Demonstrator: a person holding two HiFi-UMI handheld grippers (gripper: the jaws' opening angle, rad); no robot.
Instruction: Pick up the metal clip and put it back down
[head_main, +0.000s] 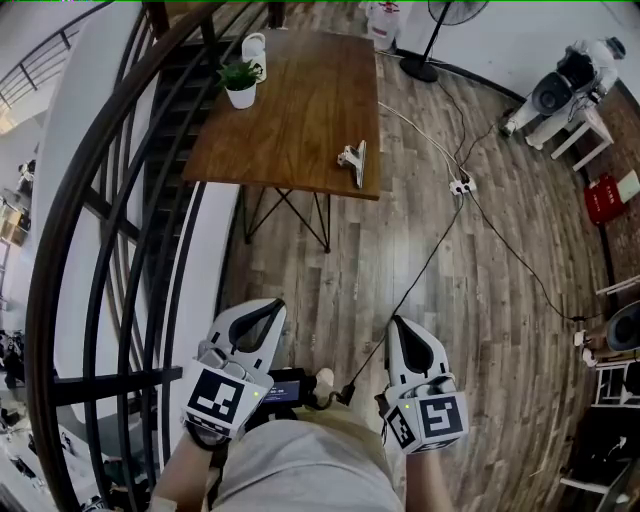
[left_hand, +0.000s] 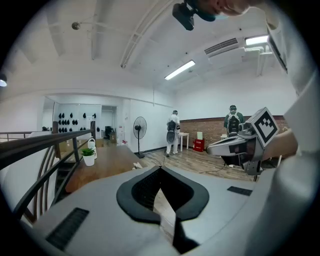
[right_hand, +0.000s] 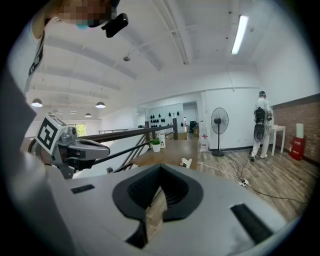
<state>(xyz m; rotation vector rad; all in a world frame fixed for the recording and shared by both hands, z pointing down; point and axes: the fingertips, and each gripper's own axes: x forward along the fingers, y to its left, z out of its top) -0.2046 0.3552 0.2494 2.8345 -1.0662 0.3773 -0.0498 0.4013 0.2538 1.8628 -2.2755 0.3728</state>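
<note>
Both tools are held low by your waist, well short of the table (head_main: 290, 120). The left gripper (head_main: 262, 312) is clenched on nothing. The right gripper (head_main: 408, 335) is the same, with jaws together and no object between them. The metal clip (head_main: 353, 161) lies near the table's near right corner, well apart from the potted plant (head_main: 240, 82), so the approach is unobstructed. It appears to rest on its side, but the view is too small to confirm this. Release the jaws before reaching.
</note>
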